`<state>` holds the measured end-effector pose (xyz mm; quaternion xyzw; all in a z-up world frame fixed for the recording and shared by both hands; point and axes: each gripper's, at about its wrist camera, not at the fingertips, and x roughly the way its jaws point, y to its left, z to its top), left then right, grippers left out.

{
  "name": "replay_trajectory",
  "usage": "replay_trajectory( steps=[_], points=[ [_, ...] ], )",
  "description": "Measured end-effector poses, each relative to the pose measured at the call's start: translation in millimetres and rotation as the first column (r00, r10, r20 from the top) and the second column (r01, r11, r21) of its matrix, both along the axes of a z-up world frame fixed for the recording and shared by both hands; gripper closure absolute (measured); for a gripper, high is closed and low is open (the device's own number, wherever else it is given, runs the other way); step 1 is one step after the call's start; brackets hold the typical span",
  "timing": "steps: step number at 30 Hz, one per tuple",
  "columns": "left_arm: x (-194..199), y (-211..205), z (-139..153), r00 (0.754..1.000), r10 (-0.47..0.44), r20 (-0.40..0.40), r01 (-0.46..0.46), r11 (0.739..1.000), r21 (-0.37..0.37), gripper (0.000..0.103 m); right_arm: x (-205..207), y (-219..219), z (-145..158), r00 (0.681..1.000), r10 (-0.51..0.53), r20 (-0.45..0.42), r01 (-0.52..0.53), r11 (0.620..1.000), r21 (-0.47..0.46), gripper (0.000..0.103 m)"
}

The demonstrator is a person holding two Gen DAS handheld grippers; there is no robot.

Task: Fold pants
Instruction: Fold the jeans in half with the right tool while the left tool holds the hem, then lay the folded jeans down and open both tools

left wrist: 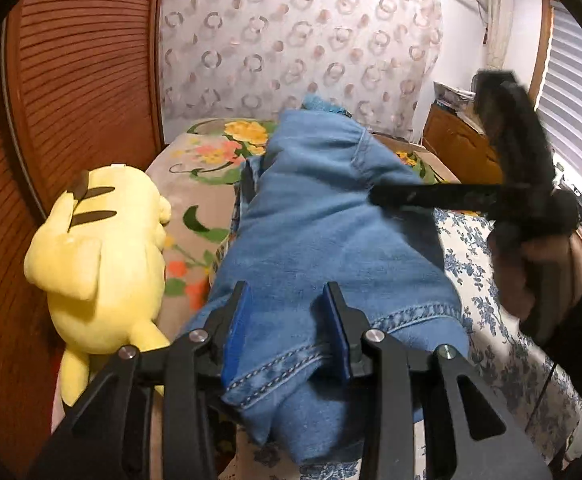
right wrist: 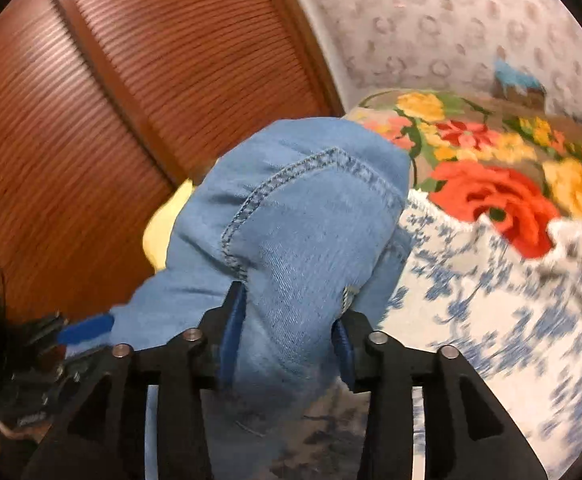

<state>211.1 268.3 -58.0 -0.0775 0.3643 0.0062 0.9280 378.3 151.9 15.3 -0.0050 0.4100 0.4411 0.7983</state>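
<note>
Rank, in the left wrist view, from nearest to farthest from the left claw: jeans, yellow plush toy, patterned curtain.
1. Jeans: gripped inside the left claw.
2. Yellow plush toy: just left, on the bed.
3. Patterned curtain: far back, behind the bed.

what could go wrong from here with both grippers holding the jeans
1. The left gripper holds only the hem edge of the jeans, so the denim may slip out.
2. The plush lies right beside the jeans and could get knocked or caught.
3. The right gripper holds a thick bunch, which may fold crooked.
</note>
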Motion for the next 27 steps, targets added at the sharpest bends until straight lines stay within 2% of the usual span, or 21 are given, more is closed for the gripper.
replay_trajectory(
  steps=[4,7,11,14,17,21,27],
  points=[
    [-2.0,0.2,-1.8,1.000,0.005,-0.005,-0.005,1.000,0.013,0.068,-9.0,-20.9,18.6,0.994,0.001,0.109,0.003,0.999,-0.040,0.060],
    [-3.5,-5.2,-1.8,1.000,0.010,-0.010,-0.009,0.999,0.032,0.068,-9.8,-16.6,36.2,0.971,-0.036,0.235,0.049,0.998,-0.050,0.060],
    [-7.5,-6.5,-3.4,1.000,0.022,-0.010,-0.021,0.999,0.025,0.068,-1.3,7.4,34.2,0.972,0.022,0.233,-0.015,0.999,-0.030,0.061],
    [-8.8,-7.6,-3.1,1.000,0.031,-0.001,-0.031,0.999,0.023,0.068,20.6,26.1,2.2,0.980,-0.005,0.201,0.028,0.993,-0.113,0.061],
    [-9.9,-12.0,2.3,0.999,0.039,0.003,-0.039,0.999,0.034,0.068,26.9,23.0,-13.1,0.983,-0.025,0.183,0.049,0.991,-0.127,0.061],
    [-18.0,-18.9,17.5,0.998,0.049,0.028,-0.051,0.997,0.057,0.068,7.2,-1.9,1.4,0.980,-0.057,0.193,0.073,0.994,-0.079,0.061],
    [-36.7,-37.6,39.0,0.996,0.040,0.081,-0.046,0.996,0.078,0.067,-52.6,-49.4,32.1,0.965,-0.083,0.249,0.093,0.995,-0.031,0.061]
  ],
)
